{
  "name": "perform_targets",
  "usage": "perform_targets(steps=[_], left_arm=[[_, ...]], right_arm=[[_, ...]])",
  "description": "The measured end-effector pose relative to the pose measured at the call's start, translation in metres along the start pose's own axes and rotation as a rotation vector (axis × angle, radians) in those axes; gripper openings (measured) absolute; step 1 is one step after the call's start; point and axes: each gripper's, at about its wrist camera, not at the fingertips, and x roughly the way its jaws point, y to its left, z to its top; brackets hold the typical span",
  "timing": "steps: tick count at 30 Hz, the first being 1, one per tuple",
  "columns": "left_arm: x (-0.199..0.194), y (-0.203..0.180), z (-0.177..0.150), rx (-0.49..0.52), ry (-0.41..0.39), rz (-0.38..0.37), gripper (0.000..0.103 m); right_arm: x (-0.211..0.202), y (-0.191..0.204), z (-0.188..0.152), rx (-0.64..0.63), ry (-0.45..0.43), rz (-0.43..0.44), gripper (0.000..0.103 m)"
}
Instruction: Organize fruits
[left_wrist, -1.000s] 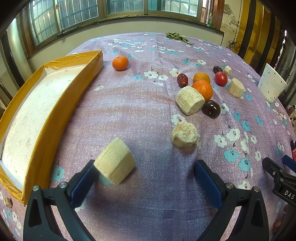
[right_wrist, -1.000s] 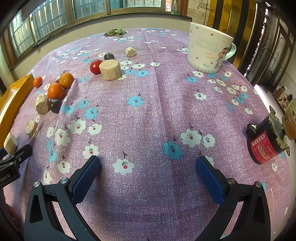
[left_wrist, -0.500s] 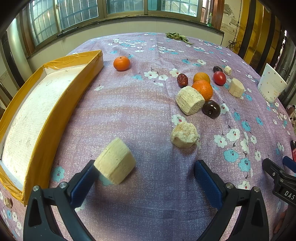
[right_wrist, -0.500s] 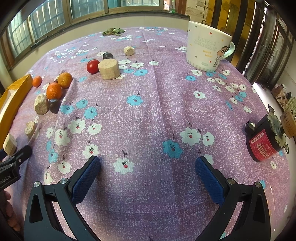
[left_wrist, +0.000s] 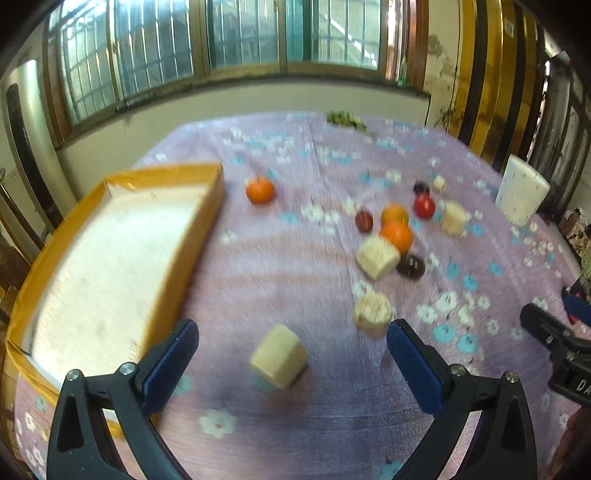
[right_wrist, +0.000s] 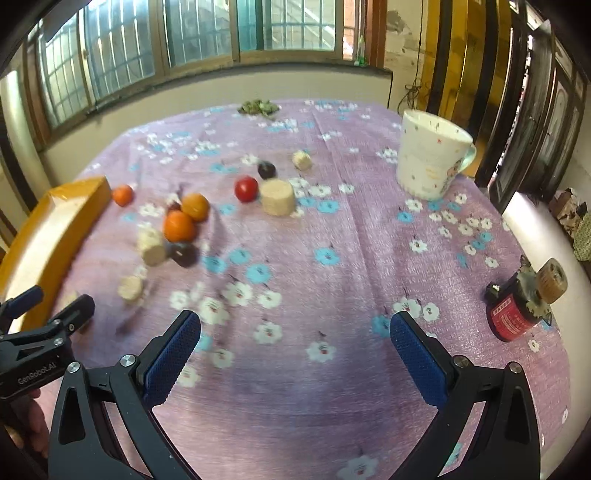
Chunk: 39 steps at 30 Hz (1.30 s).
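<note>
On the purple flowered cloth (left_wrist: 295, 266), your left gripper (left_wrist: 291, 354) stands released around a pale chunk (left_wrist: 279, 356), your right gripper (right_wrist: 295, 343) released too.

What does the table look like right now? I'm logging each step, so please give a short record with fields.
surface: table under a purple flowered cloth
tray: yellow tray on the left side, nothing visible in it
fruit: three oranges, a red tomato and dark plums, loose on the cloth
other items: pale cylinder pieces, white mug, red can
left gripper: open, holding nothing, nearest cylinder piece lies between its fingers
right gripper: open, holding nothing
image quality: both views blurred
</note>
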Motion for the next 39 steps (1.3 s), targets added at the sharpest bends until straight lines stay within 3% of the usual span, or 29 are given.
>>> perform_targets(steps=[6, 11, 24, 39], left_arm=[[-0.03, 0.031, 0.007, -0.065, -0.109, 0.01, 0.103], [-0.037, 0.038, 0.006, -0.066, -0.151, 0.029, 0.103], [-0.037, 0.03, 0.003, -0.05, -0.151, -0.008, 0.103], [-0.039, 0.021, 0.006, -0.021, -0.174, 0.005, 0.103]], right_arm=[[-0.027, 0.018, -0.002, -0.012, -0.102, 0.013, 0.103], [-0.034, 0.027, -0.004, -0.036, -0.127, 0.021, 0.103], [-0.044, 0.033, -0.002, -0.078, -0.151, -0.003, 0.103], [-0.044, 0.026, -0.001, -0.05, -0.15, -0.008, 0.103]])
